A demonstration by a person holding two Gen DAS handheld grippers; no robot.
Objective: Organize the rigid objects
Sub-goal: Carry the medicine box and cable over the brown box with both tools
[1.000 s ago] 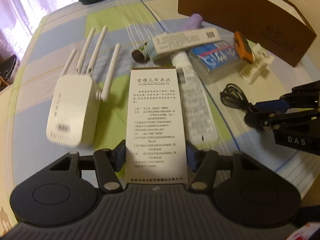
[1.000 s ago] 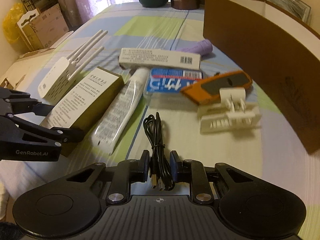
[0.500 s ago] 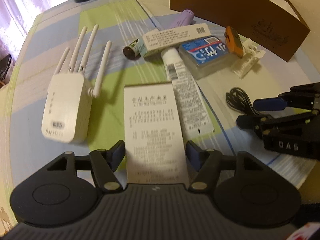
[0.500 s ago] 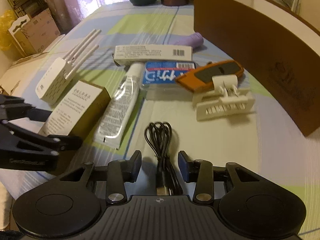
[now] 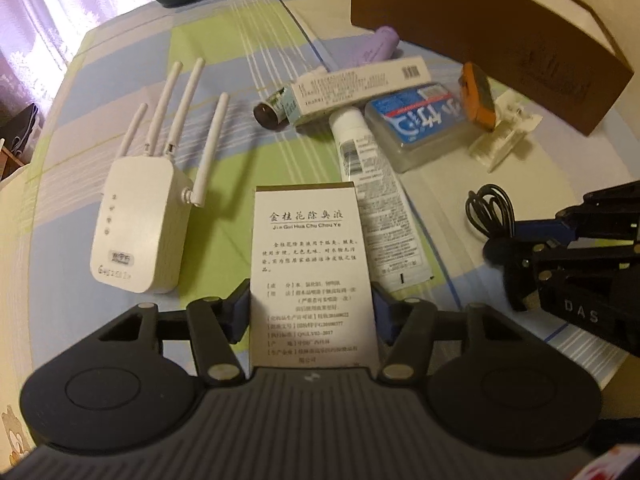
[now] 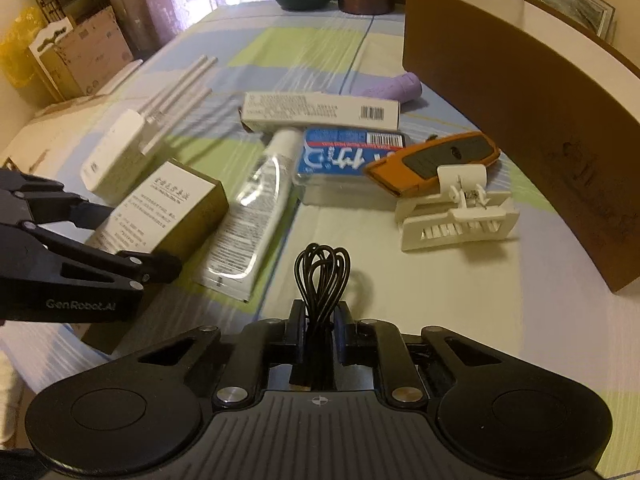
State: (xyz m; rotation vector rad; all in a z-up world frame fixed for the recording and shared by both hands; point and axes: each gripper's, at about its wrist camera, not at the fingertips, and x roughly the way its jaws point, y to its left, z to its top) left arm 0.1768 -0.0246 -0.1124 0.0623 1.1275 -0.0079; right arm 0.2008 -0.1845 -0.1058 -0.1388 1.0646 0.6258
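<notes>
A white box with printed Chinese text [image 5: 312,248] lies lengthwise between the jaws of my left gripper [image 5: 310,300]. The jaws are closing and the blue pads [image 5: 240,300] press its long sides. The right wrist view shows the same box [image 6: 168,208] in the left gripper [image 6: 136,240]. My right gripper [image 6: 322,316] is shut on a coiled black cable [image 6: 322,272], whose loops stick out ahead of the fingers. In the left wrist view, the right gripper [image 5: 520,236] sits at the right with the cable [image 5: 490,212].
On the checked cloth lie a white Wi-Fi extender [image 5: 136,224], a white tube [image 5: 372,200], a blue-labelled clear case [image 5: 420,124], an orange knife [image 5: 476,92], a white clip [image 5: 504,132], a long white carton [image 5: 356,88] and a purple cylinder [image 5: 380,46]. An open brown cardboard box [image 5: 480,32] stands at the back right.
Both grippers opened off their objects half a second ago and have closed on them again. The left holds the white box, the right the cable. Neither hand has shifted much.
</notes>
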